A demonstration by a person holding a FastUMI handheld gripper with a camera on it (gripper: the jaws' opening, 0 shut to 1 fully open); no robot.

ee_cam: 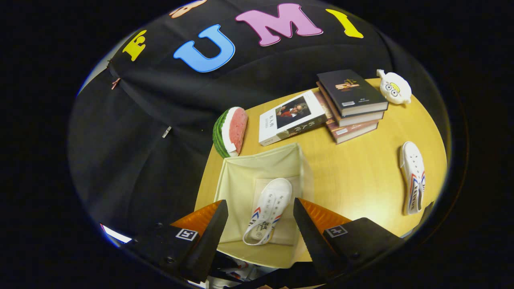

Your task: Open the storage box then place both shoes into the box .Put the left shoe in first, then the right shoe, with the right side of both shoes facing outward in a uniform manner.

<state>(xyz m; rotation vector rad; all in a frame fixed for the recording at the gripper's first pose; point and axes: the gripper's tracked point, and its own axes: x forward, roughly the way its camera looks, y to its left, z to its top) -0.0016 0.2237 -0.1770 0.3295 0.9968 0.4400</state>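
Note:
A cream fabric storage box (pixel 241 176) stands open on the wooden table, right under my fingers. Inside it lies a white shoe (pixel 270 210) with red and blue stripes, toe pointing away from me. My gripper (pixel 261 216) hovers above the box, open, its fingers spread on either side of that shoe and not touching it. A second matching white shoe (pixel 413 176) lies on the table well off to the right of the box, on its side.
Beyond the box sit a watermelon-slice toy (pixel 231 131), a white book (pixel 291 117) and a stack of dark books (pixel 350 104). A white cartoon figure (pixel 395 87) stands behind the stack. The round wooden table (pixel 357 176) has bare surface between box and shoe.

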